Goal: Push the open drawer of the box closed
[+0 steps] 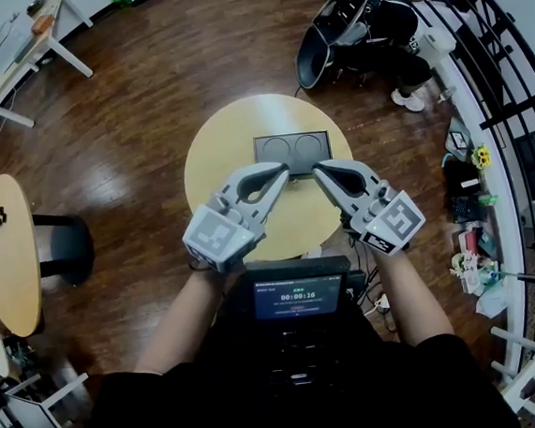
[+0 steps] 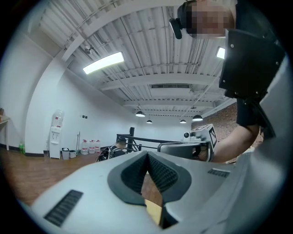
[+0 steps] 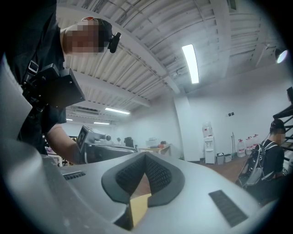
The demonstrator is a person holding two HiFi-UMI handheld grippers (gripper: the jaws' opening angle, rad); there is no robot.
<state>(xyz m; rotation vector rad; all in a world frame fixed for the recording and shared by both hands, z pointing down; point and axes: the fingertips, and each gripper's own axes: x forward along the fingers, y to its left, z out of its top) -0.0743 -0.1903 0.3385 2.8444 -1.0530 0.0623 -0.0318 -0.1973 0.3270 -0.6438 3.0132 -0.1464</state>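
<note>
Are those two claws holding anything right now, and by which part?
Nothing is held. The left gripper and the right gripper both have their jaws closed together with nothing between them, tips by the near edge of the box.

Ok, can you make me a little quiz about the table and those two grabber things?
1. True or false: the right gripper has its jaws wide apart.
2. What shape is the table? A round, B square, C triangle.
3. Fill in: the top of the box has ___ round hollows.
Key: 1 false, the jaws are together with nothing between them. 2 A. 3 two.
</note>
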